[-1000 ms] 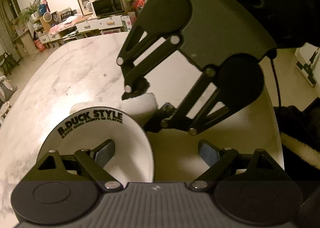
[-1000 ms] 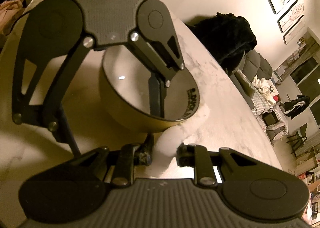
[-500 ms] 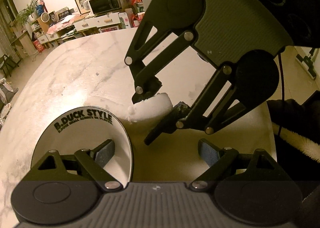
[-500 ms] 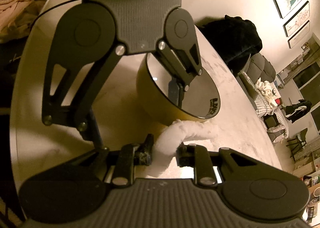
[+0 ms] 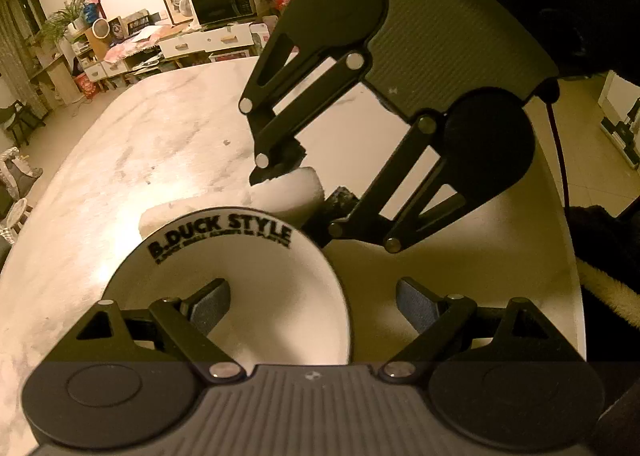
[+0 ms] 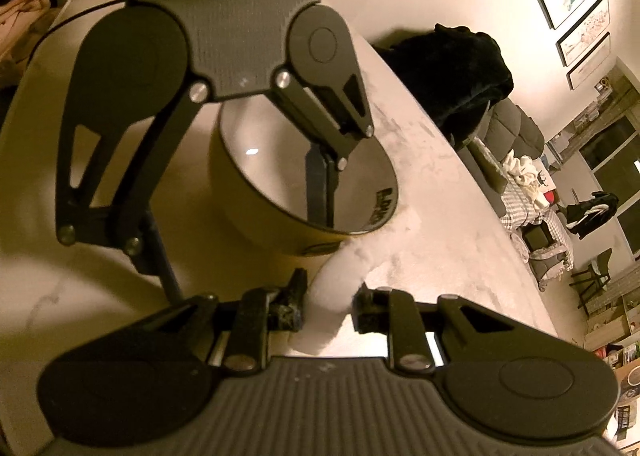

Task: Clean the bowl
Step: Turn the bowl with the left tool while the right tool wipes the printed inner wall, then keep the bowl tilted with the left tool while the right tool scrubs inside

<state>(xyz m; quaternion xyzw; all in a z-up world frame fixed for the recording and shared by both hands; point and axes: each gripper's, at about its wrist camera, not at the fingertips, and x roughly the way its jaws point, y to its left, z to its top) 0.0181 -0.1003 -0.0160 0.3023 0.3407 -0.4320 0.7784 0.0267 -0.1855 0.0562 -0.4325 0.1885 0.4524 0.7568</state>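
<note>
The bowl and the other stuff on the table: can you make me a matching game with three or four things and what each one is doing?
Things:
1. bowl
2. white cloth
3. left gripper
4. black garment

States:
A. pinched between two fingers of the right gripper
B. lying in a heap at the table's far edge
C. one finger inside the bowl, one outside
D. has black words printed inside its rim

Pairs: 1-D, 2-A, 3-C, 4-B

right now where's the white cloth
The white cloth is pinched in the right gripper, draped on the table just outside the bowl rim.
</note>
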